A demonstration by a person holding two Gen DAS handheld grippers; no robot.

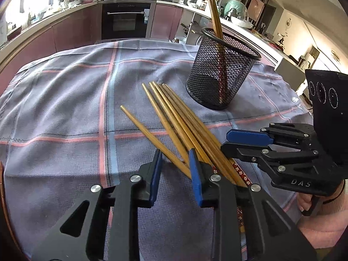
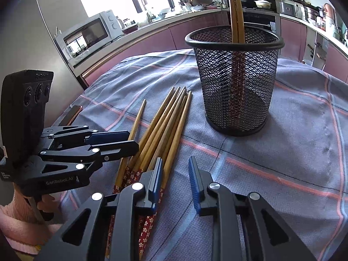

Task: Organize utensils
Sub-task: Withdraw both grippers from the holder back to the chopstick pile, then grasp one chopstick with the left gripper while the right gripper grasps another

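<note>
Black wire mesh forms the round cup (image 1: 219, 69) standing upright on the bench, which is draped in a grey-blue cloth with pink and pale-blue checks (image 1: 65, 100). Two brown wooden chopsticks (image 1: 214, 13) stand in the cup, leaning against its rim, slim tips up, red patterned ends at the bottom.

A loose bundle of tan wooden chopsticks (image 1: 174, 117) lies flat on the cloth just beside the cup. Their long axes run roughly parallel, tapered tips towards the cup and far side, red flower-patterned handle ends (image 2: 150, 224) towards the person. One stick (image 1: 143, 128) lies splayed a little to the left of the others.

The left claw (image 1: 175, 161) hangs over the handle ends with its blue-padded jaws apart; the splayed stick passes between them, not pinched. The right claw (image 2: 175, 167) is also apart, holding nothing, its left jaw just over the bundle's outermost stick. A pink sleeve (image 1: 322, 221) shows behind the right claw.
</note>
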